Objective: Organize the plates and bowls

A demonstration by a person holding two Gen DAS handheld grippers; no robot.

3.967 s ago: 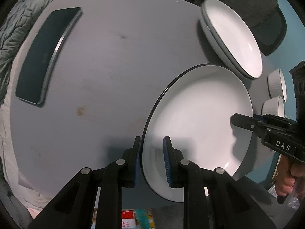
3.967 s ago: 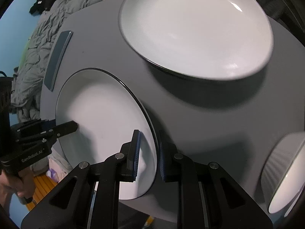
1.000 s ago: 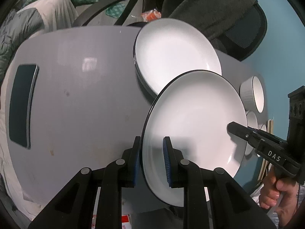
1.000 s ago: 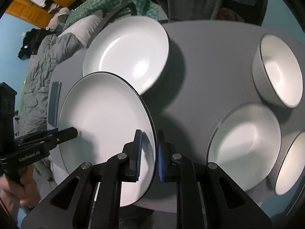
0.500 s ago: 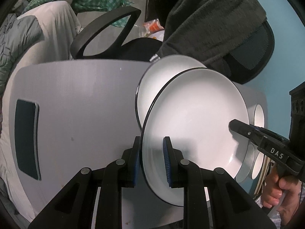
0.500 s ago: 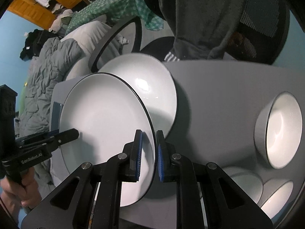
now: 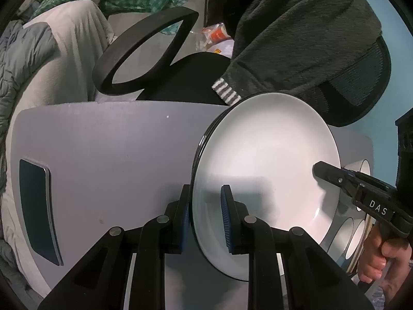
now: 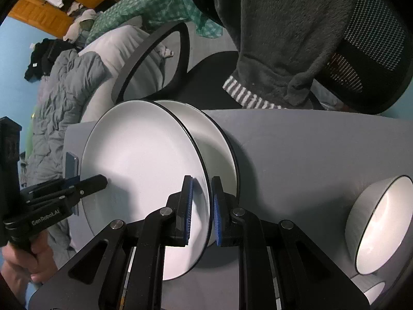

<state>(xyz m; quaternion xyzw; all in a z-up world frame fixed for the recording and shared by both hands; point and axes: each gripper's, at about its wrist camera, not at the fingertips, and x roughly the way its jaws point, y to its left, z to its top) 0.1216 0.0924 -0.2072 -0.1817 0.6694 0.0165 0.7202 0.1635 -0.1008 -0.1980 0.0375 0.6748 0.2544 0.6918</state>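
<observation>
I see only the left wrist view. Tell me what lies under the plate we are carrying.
Observer: A second round white plate, black-rimmed, lies on the grey table beneath the held plate, which is also round, white and black-rimmed.
Operator: Report the right grip.
Observer: The right hand-held gripper has a blue pad on each face of the held plate's rim, clamped.
Operator: Check the right side.
Observer: A round white bowl with a dark rim stands apart from both plates.

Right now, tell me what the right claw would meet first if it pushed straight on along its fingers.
Probably the stacked plate lying under the held plate that the right claw grips; depth is unclear, so it might reach the grey table first.
</observation>
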